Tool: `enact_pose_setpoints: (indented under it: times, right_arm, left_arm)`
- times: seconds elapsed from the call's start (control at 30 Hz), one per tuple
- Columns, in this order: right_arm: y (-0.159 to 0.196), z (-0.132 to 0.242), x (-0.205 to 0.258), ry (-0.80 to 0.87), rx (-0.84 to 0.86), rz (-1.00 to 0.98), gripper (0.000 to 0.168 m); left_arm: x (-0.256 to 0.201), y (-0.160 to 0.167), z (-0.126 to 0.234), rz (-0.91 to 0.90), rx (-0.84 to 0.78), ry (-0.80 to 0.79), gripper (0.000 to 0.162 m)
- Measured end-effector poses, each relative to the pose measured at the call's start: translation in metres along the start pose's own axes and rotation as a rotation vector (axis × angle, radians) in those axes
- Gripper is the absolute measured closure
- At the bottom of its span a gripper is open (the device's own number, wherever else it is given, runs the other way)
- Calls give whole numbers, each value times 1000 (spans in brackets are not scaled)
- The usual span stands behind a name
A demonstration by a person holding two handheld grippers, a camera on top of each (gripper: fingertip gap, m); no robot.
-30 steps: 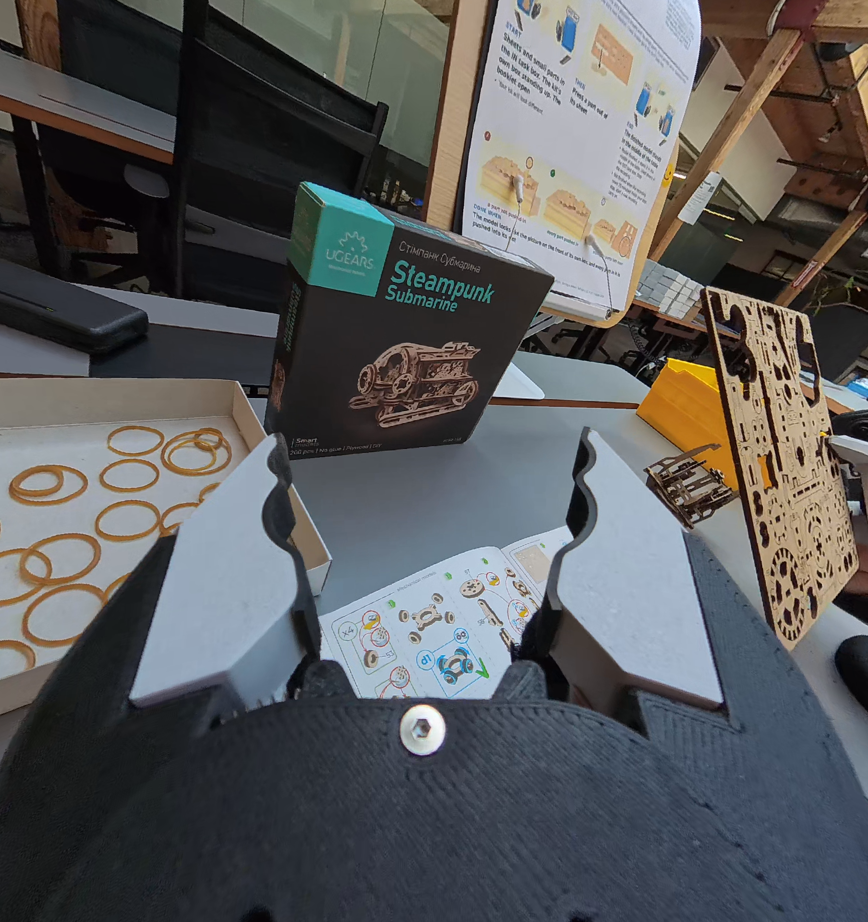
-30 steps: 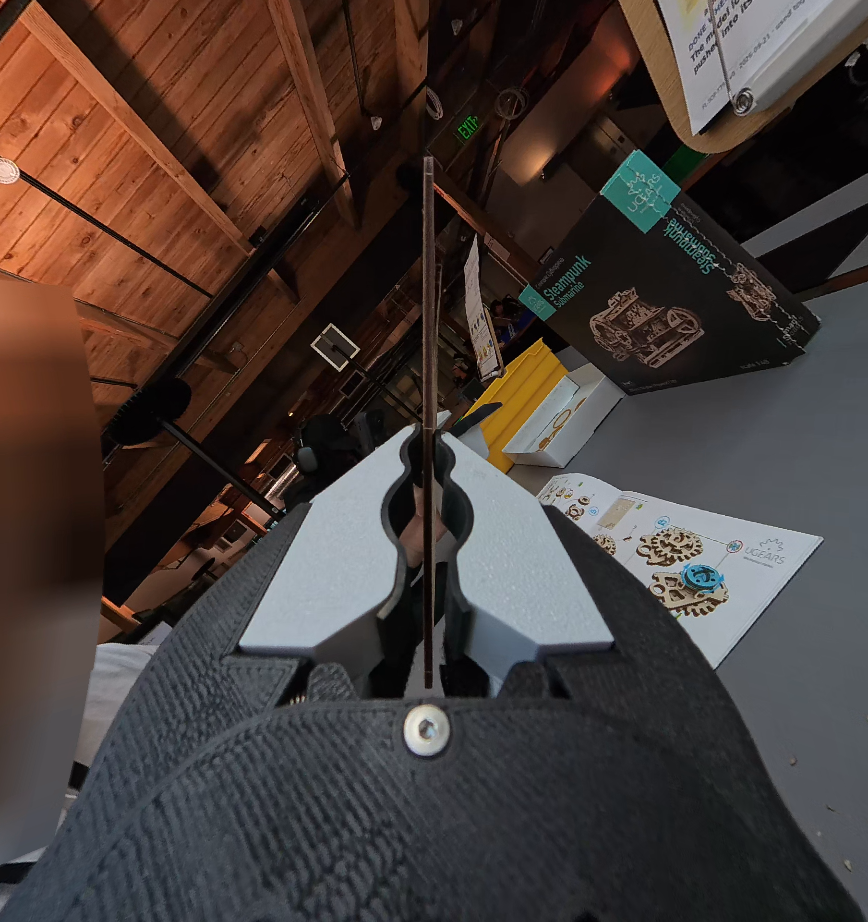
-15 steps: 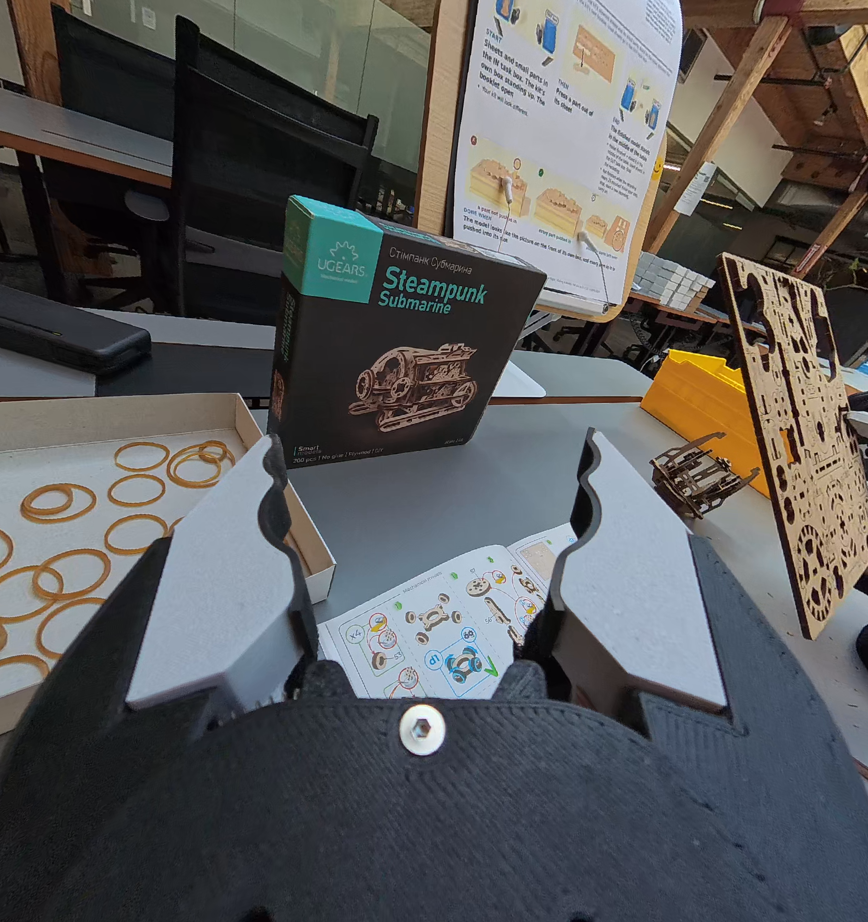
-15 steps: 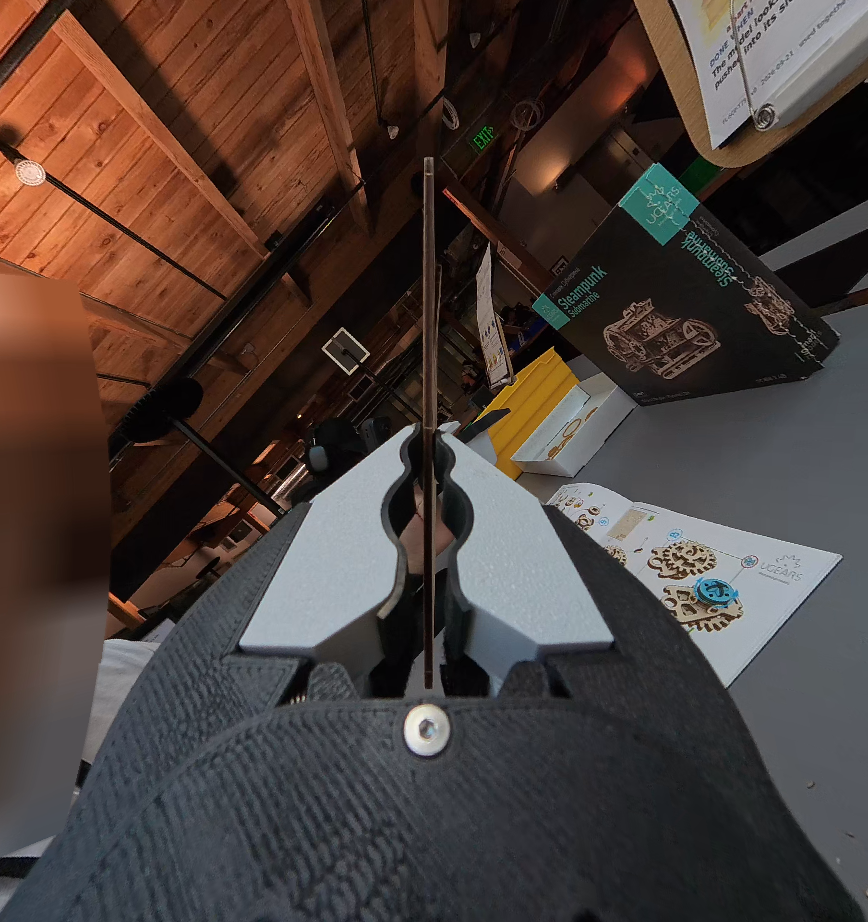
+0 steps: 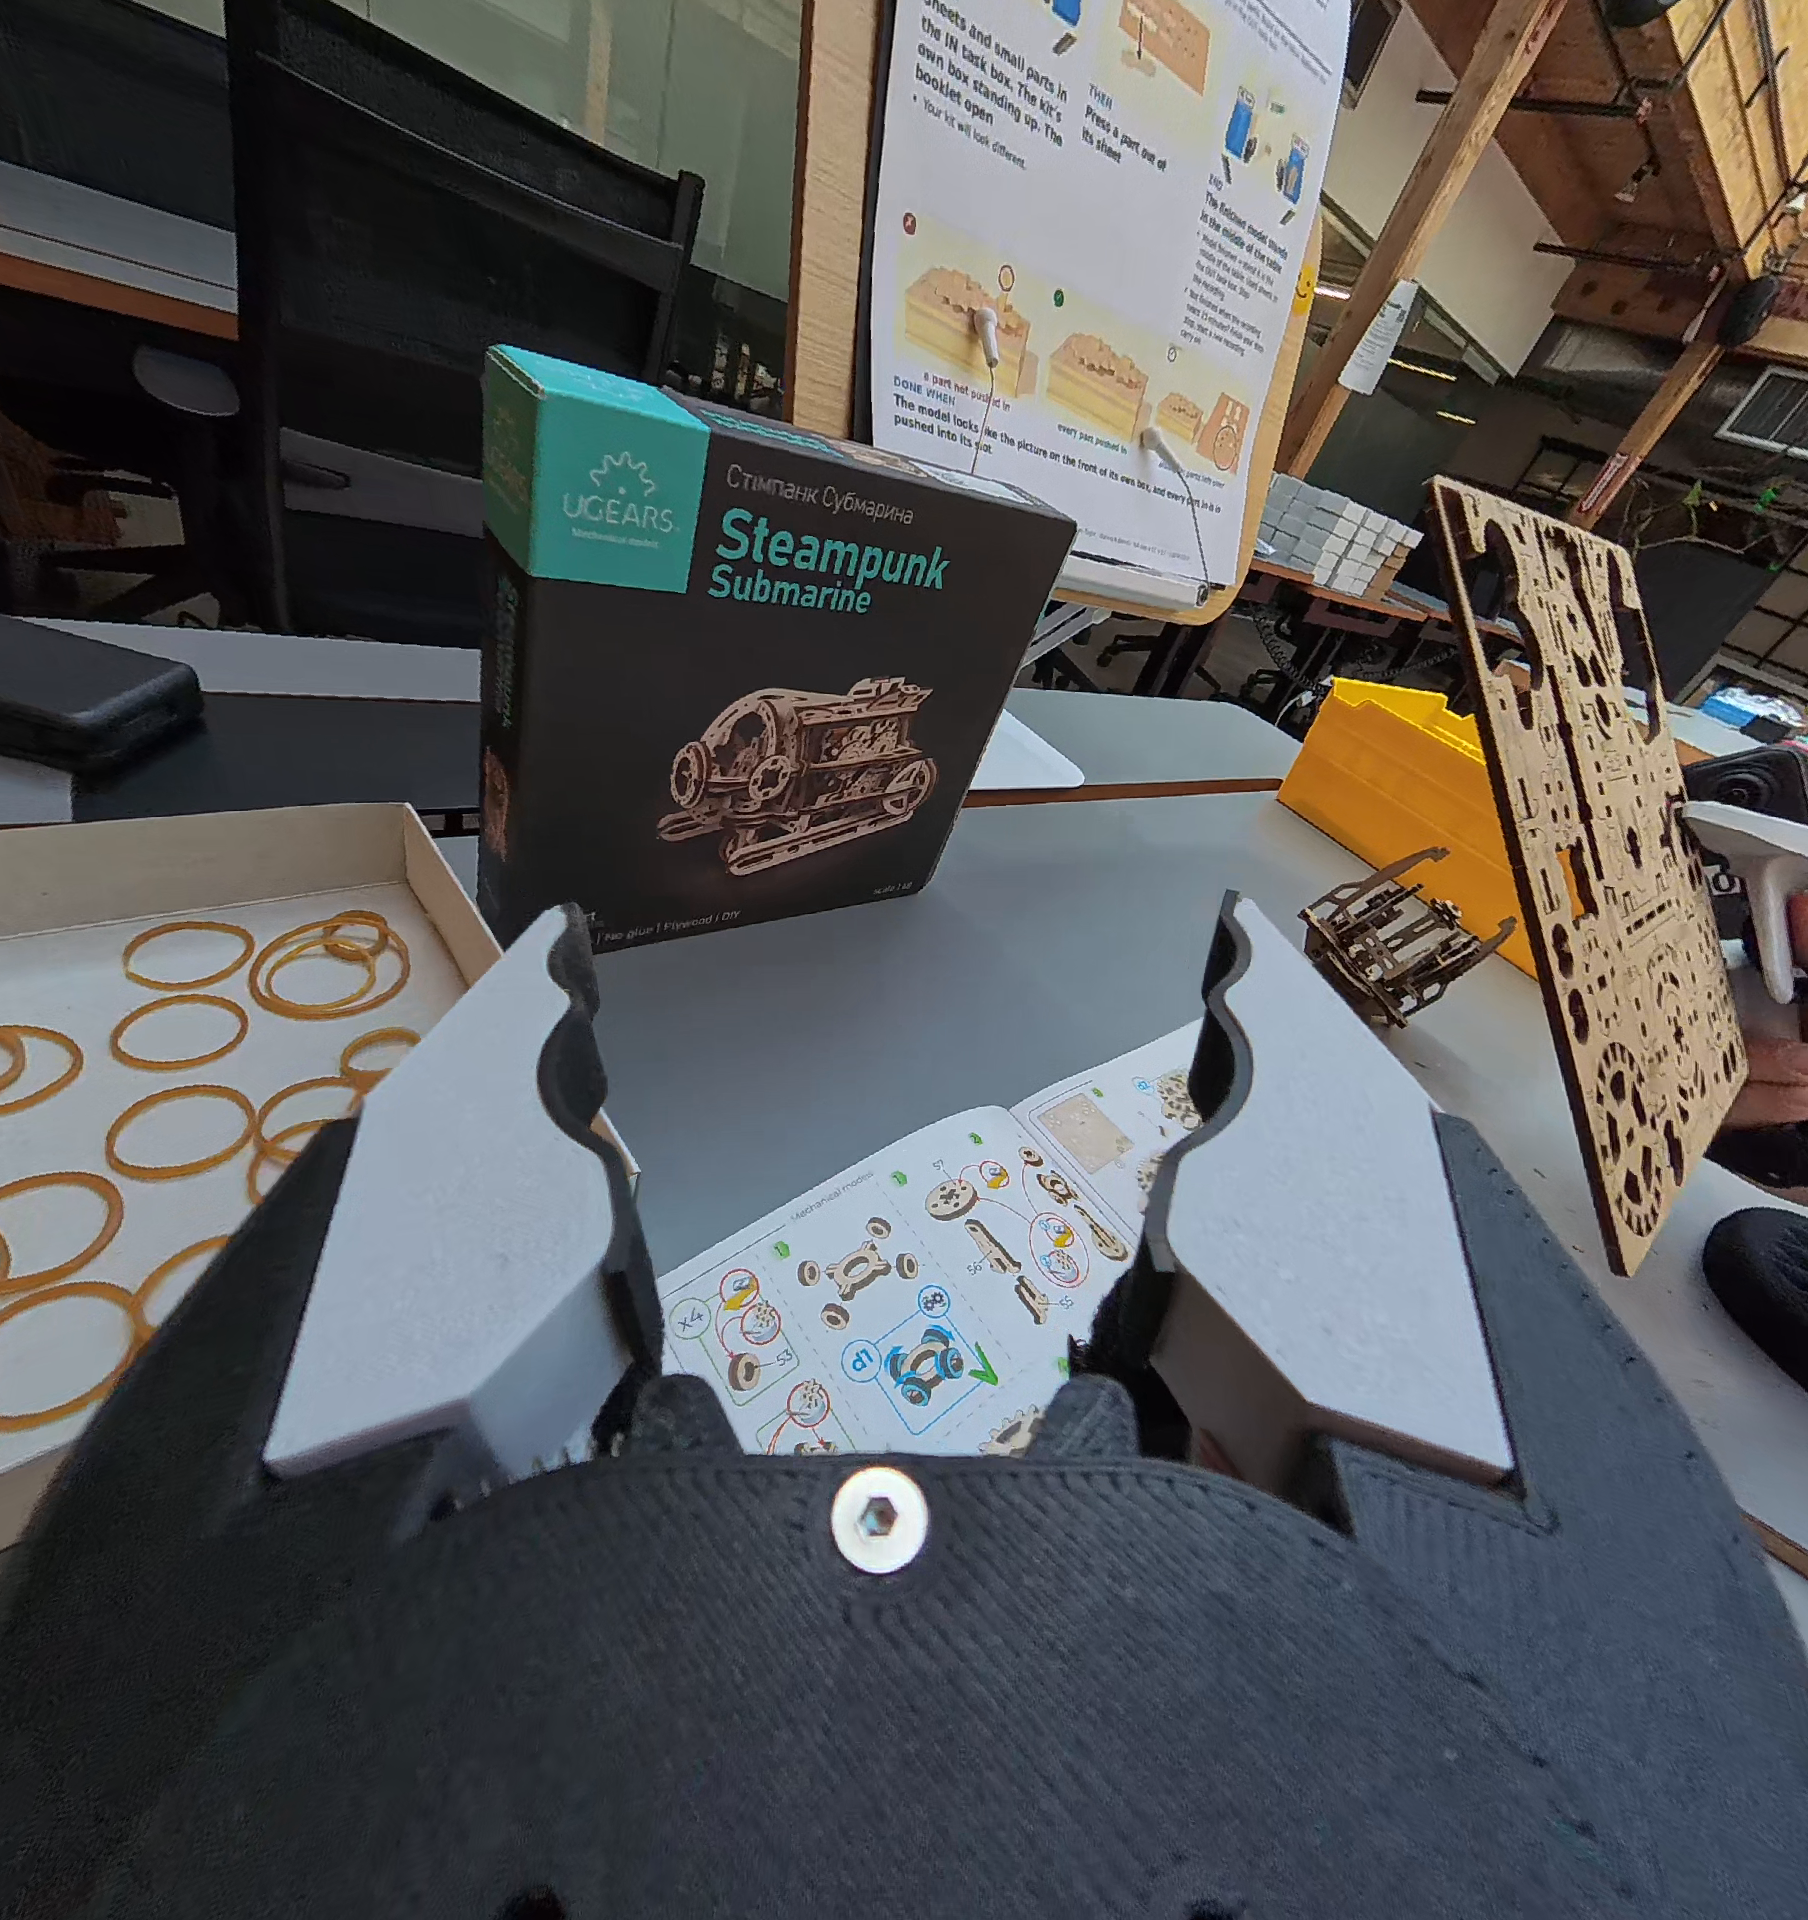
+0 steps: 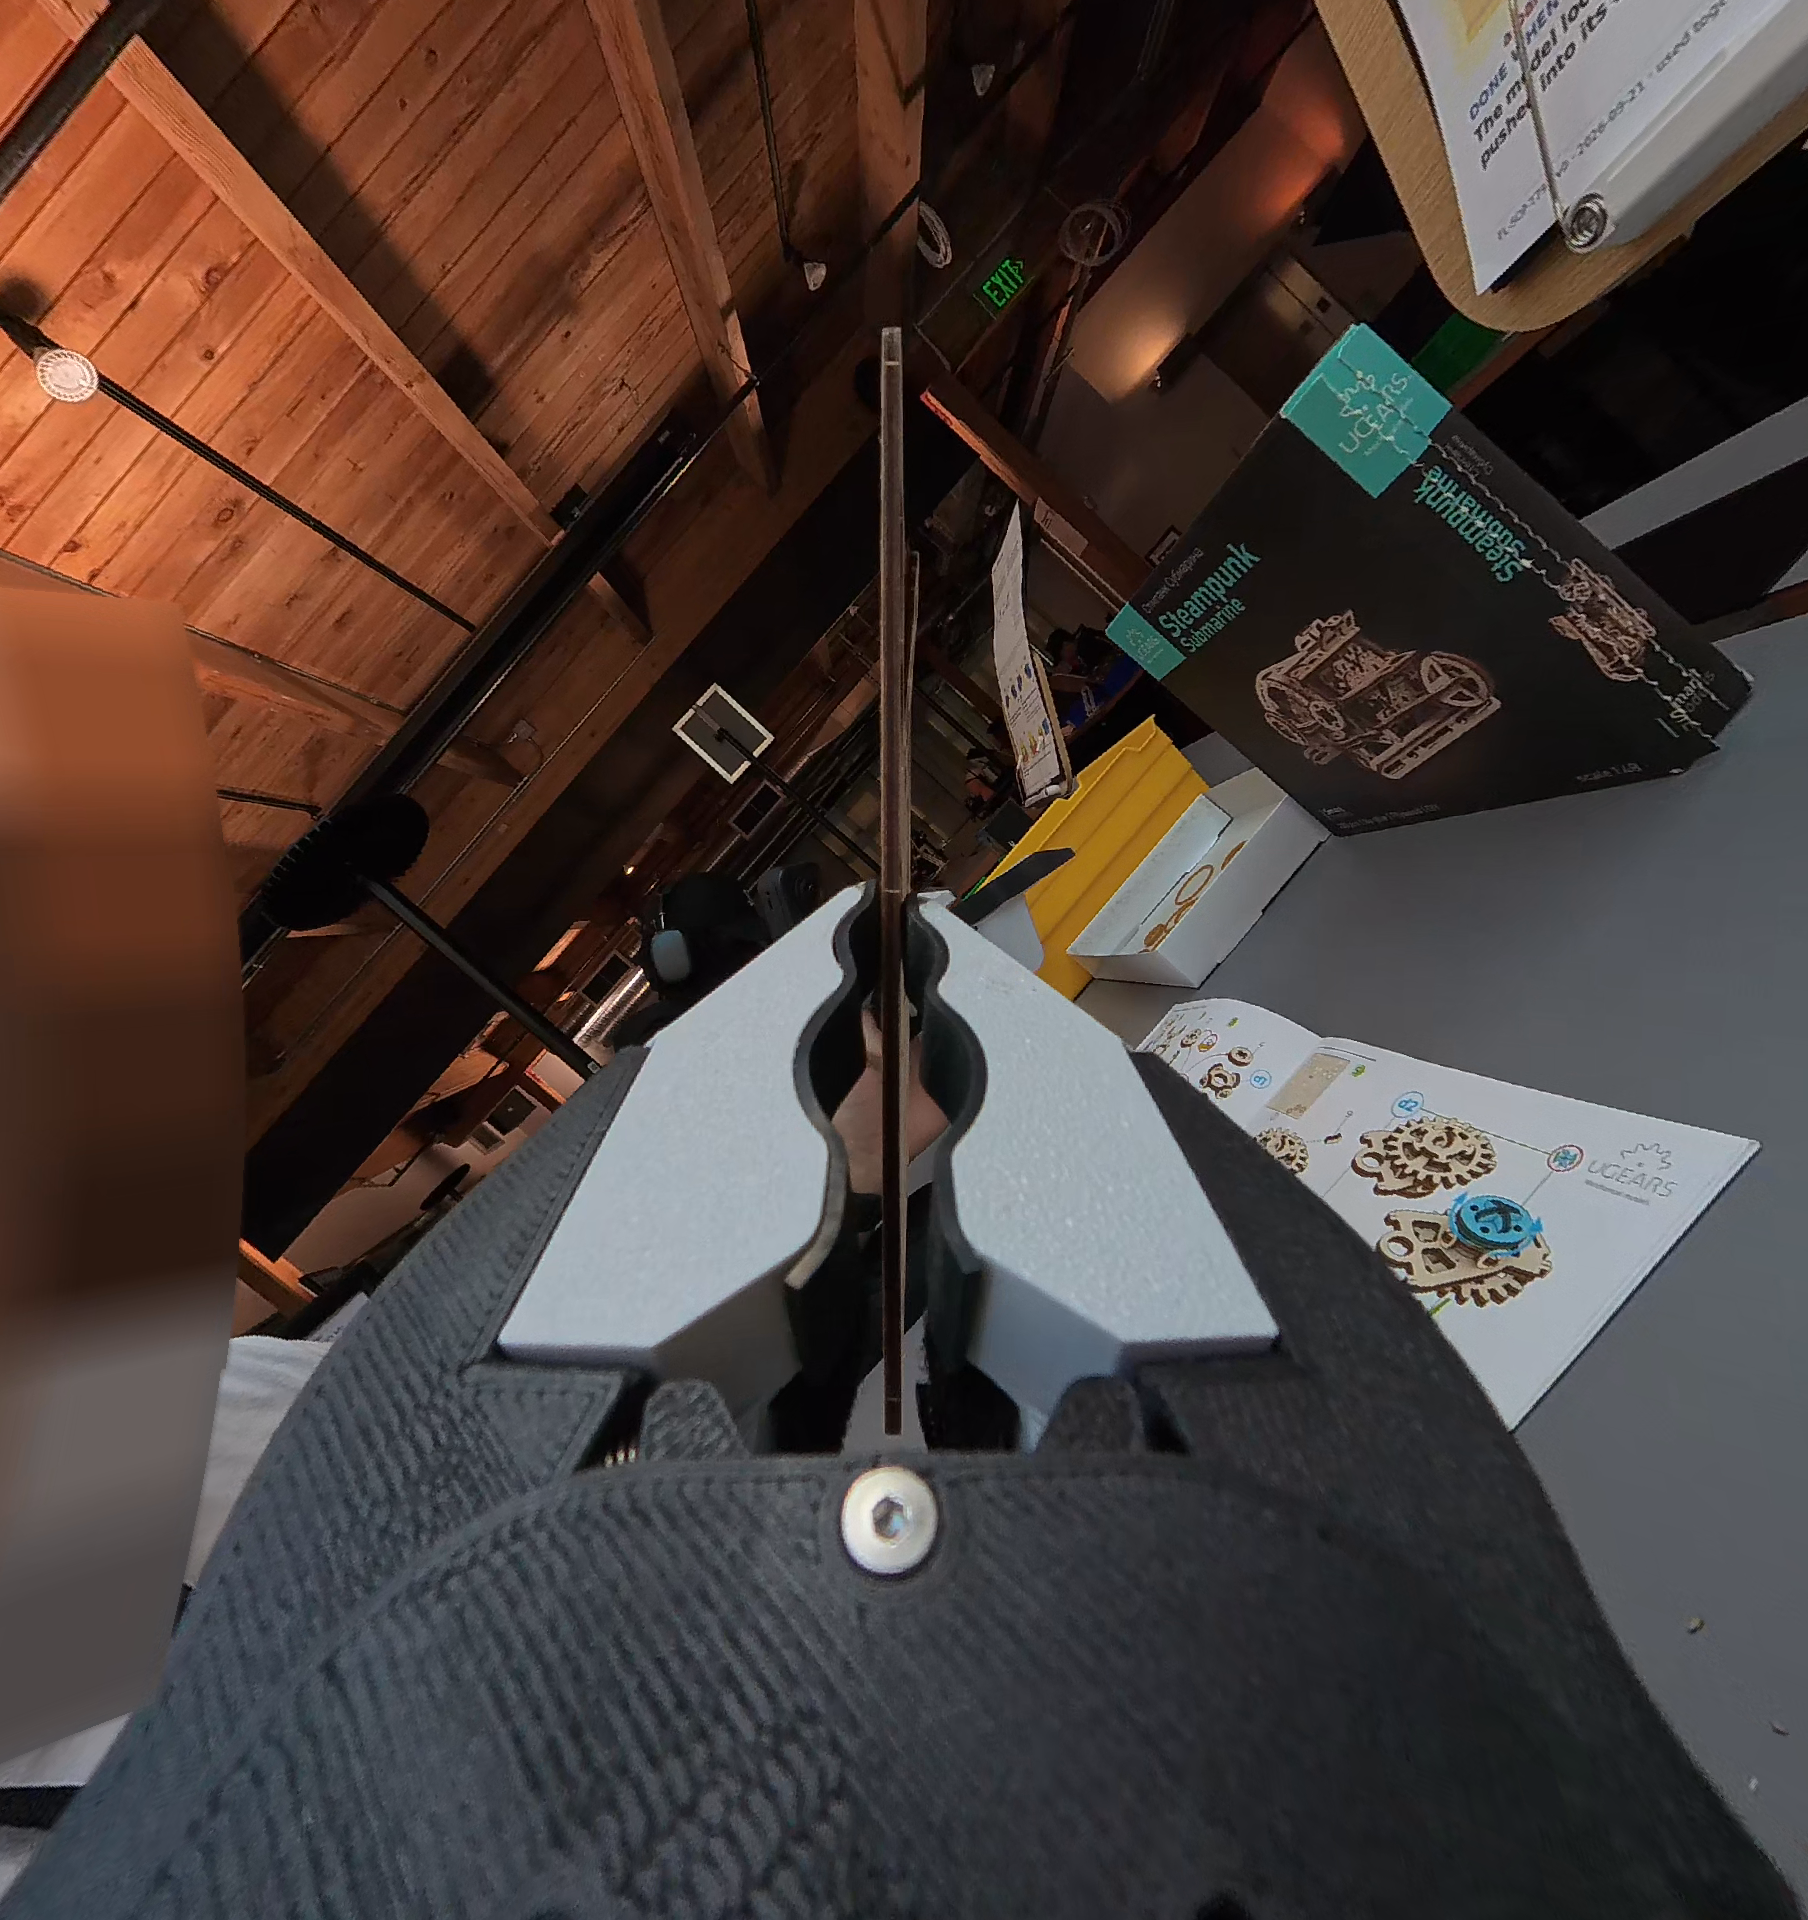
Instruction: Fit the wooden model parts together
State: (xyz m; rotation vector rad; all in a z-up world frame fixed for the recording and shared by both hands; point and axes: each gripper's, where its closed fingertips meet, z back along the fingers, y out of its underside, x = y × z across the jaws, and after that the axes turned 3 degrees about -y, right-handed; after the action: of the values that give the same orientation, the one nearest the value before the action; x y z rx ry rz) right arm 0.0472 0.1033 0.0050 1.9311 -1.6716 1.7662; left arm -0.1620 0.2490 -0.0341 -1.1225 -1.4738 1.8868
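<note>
My right gripper (image 6: 889, 914) is shut on a thin wooden parts sheet (image 6: 891, 644), which I see edge-on rising between the fingers. The left wrist view shows the same sheet (image 5: 1596, 862) held upright at the right, full of laser-cut parts, with the right gripper's hand behind it. A small part-built wooden model (image 5: 1388, 940) stands on the grey table just left of the sheet. My left gripper (image 5: 900, 935) is open and empty above the open instruction booklet (image 5: 910, 1288).
The dark kit box (image 5: 765, 665) stands upright behind the booklet. A white tray (image 5: 432, 862) with several rubber bands lies at the left. A yellow bin (image 5: 1399, 769) sits at the right rear. An instruction board (image 5: 1087, 239) stands behind the box.
My left gripper has shifted a little, so the box and booklet sit slightly differently in its view. The right gripper has tilted slightly with the sheet still held.
</note>
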Motion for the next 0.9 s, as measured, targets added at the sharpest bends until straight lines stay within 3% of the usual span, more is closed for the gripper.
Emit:
enact_pose_setpoints:
  times: [0.13, 0.23, 0.3, 0.63, 0.77, 0.83, 0.9]
  right_arm:
    - [3, -2, -1, 1, 9, -8, 167]
    - [4, -2, -1, 0, 12, -10, 168]
    - [4, -2, -2, 1, 12, -13, 168]
    - [5, -2, -2, -3, 14, -23, 168]
    - [6, -3, -1, -9, 18, -23, 168]
    - [6, -3, 0, -15, 20, -20, 168]
    - [6, -3, 1, -21, 21, -17, 168]
  left_arm:
    - [-37, 8, -4, 44, 43, 210, 47]
    - [-63, 11, -2, 97, 73, 356, 59]
    - [-80, 10, 4, 108, 71, 458, 47]
    - [-98, 23, 5, 198, 179, 565, 39]
    - [-99, 34, 7, 128, 214, 588, 83]
    - [-109, 37, 13, 126, 229, 657, 80]
    - [-121, 37, 20, 124, 231, 743, 93]
